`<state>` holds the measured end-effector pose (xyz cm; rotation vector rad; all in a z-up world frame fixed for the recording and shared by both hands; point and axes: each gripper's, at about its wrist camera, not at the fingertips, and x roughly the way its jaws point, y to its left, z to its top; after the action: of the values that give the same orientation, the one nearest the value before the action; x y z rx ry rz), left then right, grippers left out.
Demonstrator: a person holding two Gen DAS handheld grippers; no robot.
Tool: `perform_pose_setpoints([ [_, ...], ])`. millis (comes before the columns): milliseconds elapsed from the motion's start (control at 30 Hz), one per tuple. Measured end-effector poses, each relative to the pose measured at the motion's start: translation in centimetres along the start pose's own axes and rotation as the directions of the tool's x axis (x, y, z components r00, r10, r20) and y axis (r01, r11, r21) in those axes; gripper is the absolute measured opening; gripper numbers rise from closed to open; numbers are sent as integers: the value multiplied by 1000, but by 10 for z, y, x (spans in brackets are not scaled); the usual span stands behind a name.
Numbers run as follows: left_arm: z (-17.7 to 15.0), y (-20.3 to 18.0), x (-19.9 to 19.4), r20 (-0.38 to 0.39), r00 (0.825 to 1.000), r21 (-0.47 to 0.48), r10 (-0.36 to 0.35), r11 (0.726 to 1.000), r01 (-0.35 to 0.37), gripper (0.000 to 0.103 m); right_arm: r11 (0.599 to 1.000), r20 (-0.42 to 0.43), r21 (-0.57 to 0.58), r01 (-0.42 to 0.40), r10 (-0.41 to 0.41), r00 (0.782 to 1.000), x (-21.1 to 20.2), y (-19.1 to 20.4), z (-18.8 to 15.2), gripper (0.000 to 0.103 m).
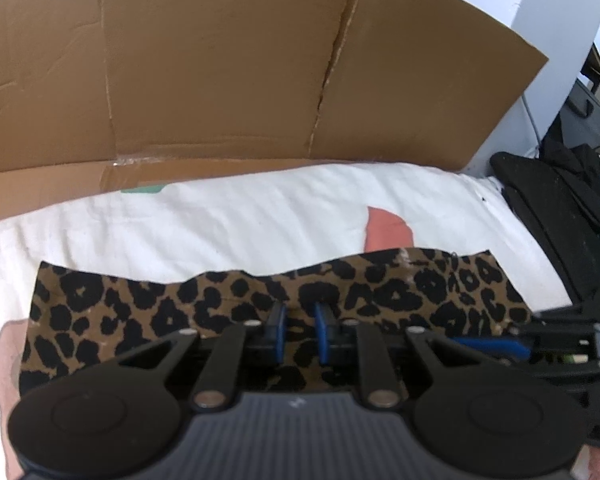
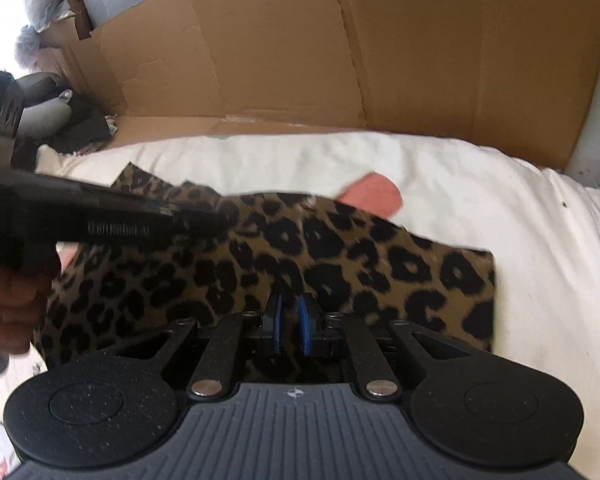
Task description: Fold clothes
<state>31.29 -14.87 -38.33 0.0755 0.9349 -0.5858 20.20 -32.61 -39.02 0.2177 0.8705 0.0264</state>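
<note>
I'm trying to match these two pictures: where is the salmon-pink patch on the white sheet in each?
Left wrist view: salmon-pink patch right of centre, just above the leopard-print cloth's top edge.
Right wrist view: same patch right of centre, at the cloth's upper edge.
Shared landmark: the brown cardboard sheet standing behind.

The brown leopard-print cloth with black spots lies spread in a wide, wavy-edged band on the white bedsheet.
</note>
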Motion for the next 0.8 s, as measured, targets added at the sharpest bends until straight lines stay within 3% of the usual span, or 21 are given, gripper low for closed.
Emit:
perform_pose_setpoints([
  [267,-1,2,0,1,1000,-11,-6,1000,6,18,998,-13,23,60,-60,998,-25,-31,-25,14],
  [500,-1,3,1,1,1000,-22,-12,1000,12,18,986,-6,96,136,-137,991,-47,-52,-27,17],
  [800,0,3,1,-3,1000,-21,-8,1000,8,18,998,47,39,39,-41,998,-53,-10,-16,16],
])
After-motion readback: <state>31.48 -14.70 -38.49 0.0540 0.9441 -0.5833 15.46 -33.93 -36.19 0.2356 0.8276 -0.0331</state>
